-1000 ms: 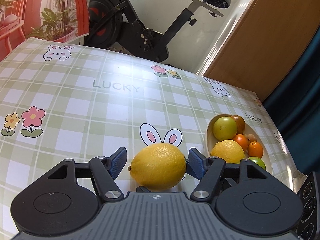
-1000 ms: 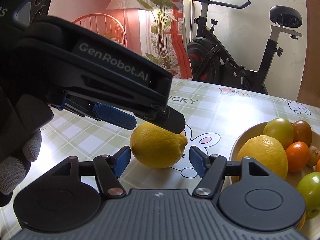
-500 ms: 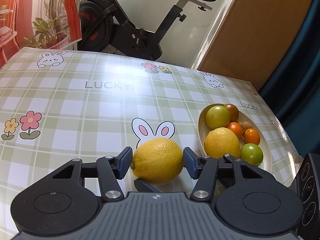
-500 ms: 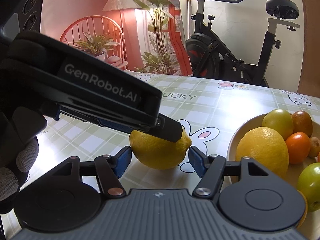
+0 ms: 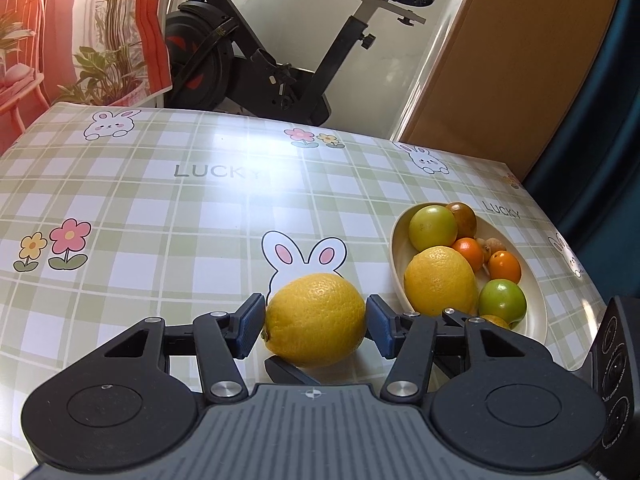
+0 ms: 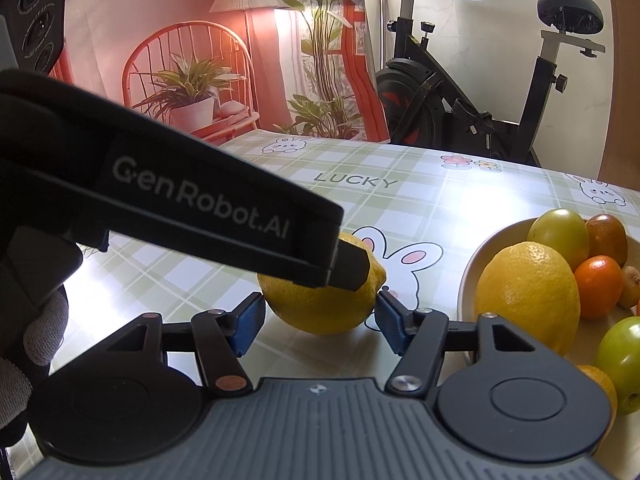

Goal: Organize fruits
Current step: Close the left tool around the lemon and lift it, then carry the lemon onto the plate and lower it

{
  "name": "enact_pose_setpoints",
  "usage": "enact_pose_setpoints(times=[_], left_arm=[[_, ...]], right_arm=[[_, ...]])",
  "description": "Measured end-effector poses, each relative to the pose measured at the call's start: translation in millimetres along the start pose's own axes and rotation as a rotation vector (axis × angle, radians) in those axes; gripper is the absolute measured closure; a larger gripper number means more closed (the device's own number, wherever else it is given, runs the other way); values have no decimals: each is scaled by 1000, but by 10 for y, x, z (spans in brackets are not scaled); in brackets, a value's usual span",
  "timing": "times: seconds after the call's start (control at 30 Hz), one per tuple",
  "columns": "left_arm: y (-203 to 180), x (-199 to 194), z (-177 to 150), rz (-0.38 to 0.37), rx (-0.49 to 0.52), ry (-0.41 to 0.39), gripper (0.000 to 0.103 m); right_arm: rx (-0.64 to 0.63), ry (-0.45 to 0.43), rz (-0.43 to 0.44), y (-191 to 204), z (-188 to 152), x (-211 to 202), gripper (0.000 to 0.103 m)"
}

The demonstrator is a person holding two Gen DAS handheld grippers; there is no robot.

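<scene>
Gripping the lemon, left gripper hides it rightward.

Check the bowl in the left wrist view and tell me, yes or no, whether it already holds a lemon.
Yes, a big yellow lemon lies in the cream bowl among the smaller fruits.

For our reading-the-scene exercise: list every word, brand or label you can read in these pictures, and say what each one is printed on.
"LUCKY": printed on the checked tablecloth, mid-table.
"LUCKY": printed again on the tablecloth beyond the fruit bowl.
"GenRobot.AI": on the side of the left gripper, seen from the right wrist.
No other text can be read.
</scene>
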State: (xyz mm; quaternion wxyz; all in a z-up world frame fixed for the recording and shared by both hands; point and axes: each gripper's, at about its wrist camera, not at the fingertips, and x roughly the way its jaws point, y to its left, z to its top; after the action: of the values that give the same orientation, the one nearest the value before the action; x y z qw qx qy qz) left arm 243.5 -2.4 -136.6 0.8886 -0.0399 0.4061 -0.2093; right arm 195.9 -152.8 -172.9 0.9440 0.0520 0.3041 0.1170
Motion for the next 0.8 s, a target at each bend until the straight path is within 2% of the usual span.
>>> enact_pose_setpoints(times=[0.47, 0.67, 0.8], left_arm=[[-391, -307, -116, 53, 19, -56, 45], [-562, -403, -138, 32, 34, -51, 45], [-790, -414, -130, 5, 93, -55, 45]], right_arm=[[6, -134, 30, -30, -183, -440, 40], [-1, -177, 29, -41, -271, -657, 40], [19, -198, 10, -124, -306, -849, 40]])
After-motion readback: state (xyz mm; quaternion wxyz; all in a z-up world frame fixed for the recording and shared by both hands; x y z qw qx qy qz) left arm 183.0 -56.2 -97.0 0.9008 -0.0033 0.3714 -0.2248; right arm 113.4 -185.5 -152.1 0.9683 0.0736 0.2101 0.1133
